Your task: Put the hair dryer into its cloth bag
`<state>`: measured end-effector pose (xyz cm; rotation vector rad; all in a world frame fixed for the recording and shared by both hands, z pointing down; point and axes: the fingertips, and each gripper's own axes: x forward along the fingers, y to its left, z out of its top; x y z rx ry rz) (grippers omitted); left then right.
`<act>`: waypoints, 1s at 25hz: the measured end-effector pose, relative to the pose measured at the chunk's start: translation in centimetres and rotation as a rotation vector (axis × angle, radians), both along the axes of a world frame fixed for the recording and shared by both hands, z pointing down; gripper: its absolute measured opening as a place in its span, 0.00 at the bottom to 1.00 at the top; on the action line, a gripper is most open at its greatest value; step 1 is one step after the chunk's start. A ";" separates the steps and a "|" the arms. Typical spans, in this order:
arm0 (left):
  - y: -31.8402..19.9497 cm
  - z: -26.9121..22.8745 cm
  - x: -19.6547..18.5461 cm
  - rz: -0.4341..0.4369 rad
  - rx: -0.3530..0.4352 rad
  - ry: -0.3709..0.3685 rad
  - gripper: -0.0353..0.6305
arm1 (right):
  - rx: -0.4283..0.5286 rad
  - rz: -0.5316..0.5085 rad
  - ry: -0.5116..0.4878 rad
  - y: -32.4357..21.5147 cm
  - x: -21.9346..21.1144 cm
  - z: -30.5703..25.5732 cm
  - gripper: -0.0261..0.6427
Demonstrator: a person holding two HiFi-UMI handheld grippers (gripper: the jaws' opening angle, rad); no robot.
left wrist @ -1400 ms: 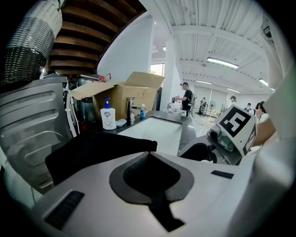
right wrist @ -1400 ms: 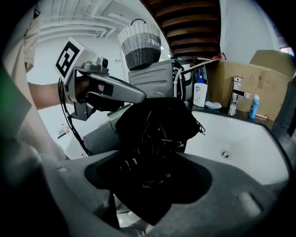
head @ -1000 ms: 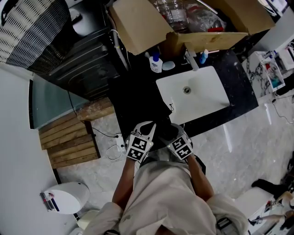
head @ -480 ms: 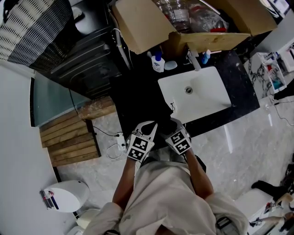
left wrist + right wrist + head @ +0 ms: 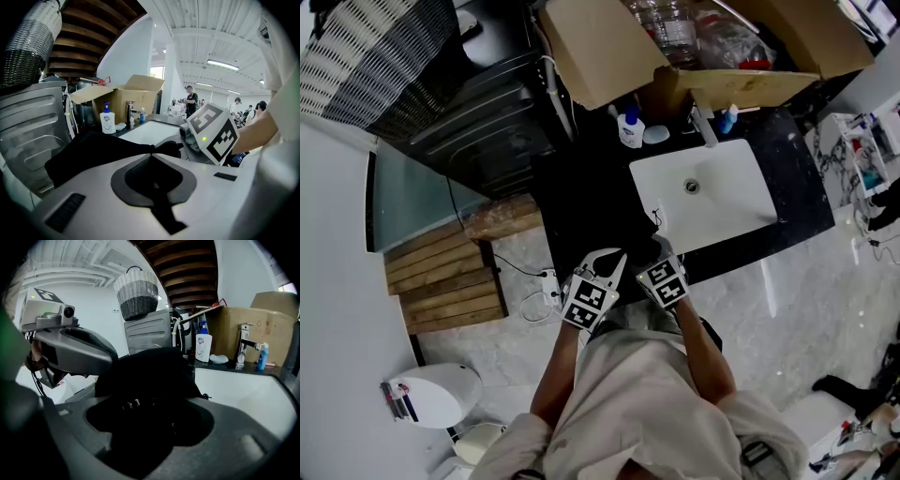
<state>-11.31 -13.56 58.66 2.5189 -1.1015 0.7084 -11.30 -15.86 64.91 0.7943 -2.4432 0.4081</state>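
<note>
My left gripper (image 5: 152, 157) is closed tight. Its jaws pinch an edge of the black cloth bag (image 5: 93, 152), which spreads away from them toward the left of the left gripper view. My right gripper (image 5: 150, 401) sits just beside the left one, to its right in the head view. Its jaws are partly apart, with bunched dark fabric of the same bag filling the gap and gripped there. Two small pale bits show among the folds. The bag lies on the black counter (image 5: 795, 183), at the centre of the head view, directly ahead of both grippers. I cannot pick out the hair dryer, black against black.

The counter's front edge runs just under my two grippers. The white sink (image 5: 722, 202) is set in just right of the bag, its near left corner close to my right gripper. At the back, a soap bottle (image 5: 629, 129) and a faucet (image 5: 705, 127) stand under the overhanging flap of a cardboard box (image 5: 600, 56). A dark appliance (image 5: 487, 122) closes off the left side. Bare counter shows right of the sink, and pale floor (image 5: 825, 300) lies at lower right.
</note>
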 end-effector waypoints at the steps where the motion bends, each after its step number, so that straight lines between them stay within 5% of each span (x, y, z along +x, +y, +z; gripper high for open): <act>1: 0.0 0.0 0.0 0.001 -0.001 0.000 0.06 | 0.004 0.002 -0.001 -0.2 -0.1 0.1 0.50; 11: 0.4 0.6 0.1 0.007 -0.017 -0.010 0.06 | 0.039 0.001 -0.035 -1.8 -1.5 0.2 0.49; 25: 0.7 3.4 -0.8 -0.062 -0.051 -0.061 0.06 | 0.069 -0.051 0.068 -1.0 -1.6 1.5 0.50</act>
